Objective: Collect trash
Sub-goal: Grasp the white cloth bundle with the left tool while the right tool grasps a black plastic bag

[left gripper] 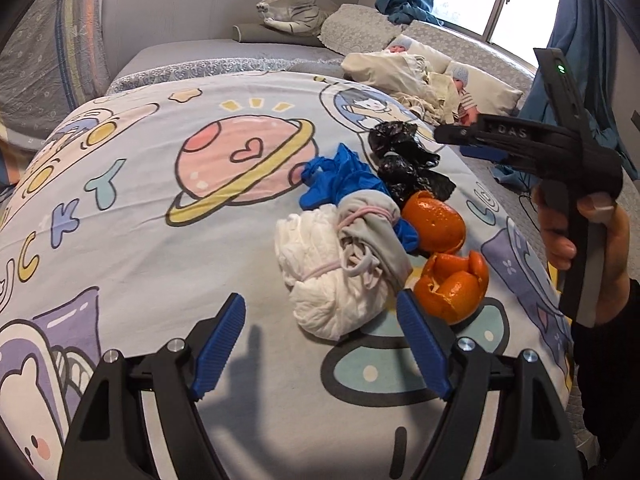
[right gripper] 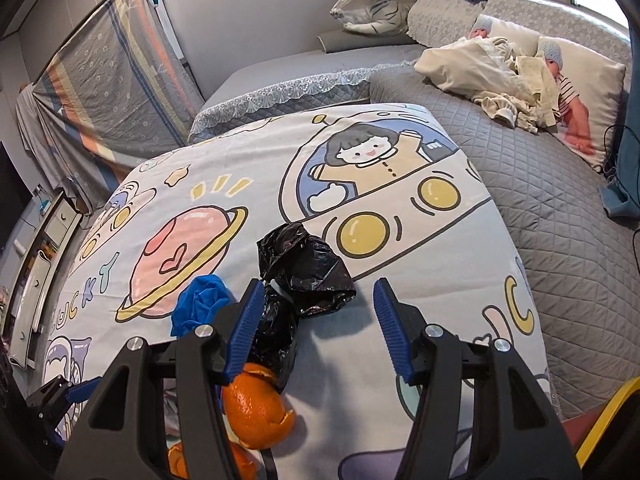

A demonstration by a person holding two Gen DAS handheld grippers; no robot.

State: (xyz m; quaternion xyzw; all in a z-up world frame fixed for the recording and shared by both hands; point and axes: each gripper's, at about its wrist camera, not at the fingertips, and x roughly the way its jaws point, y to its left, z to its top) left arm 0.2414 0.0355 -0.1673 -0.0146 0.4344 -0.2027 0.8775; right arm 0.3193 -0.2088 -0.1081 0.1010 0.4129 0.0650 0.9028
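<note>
Zero pcs collected | both hand-held grippers, left (left gripper: 322,346) & right (right gripper: 318,330), hovering apart | trash pile (left gripper: 372,232) still lying on bed (left gripper: 160,240).

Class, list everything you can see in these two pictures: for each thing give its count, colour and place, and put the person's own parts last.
Rolled diaper: one, white and grey, nearest the left gripper.
Orange peels: two, orange, right of the diaper.
Crumpled rubber glove: one, blue, behind the diaper.
Crumpled plastic bags: two, black, beside the glove.
Cartoon bedsheet: one, pale with space prints, under the trash.
Plush tiger: one, white striped, far bed.
Baby dolls: two, on pillows.
Left gripper: open.
Right gripper: open.
</note>
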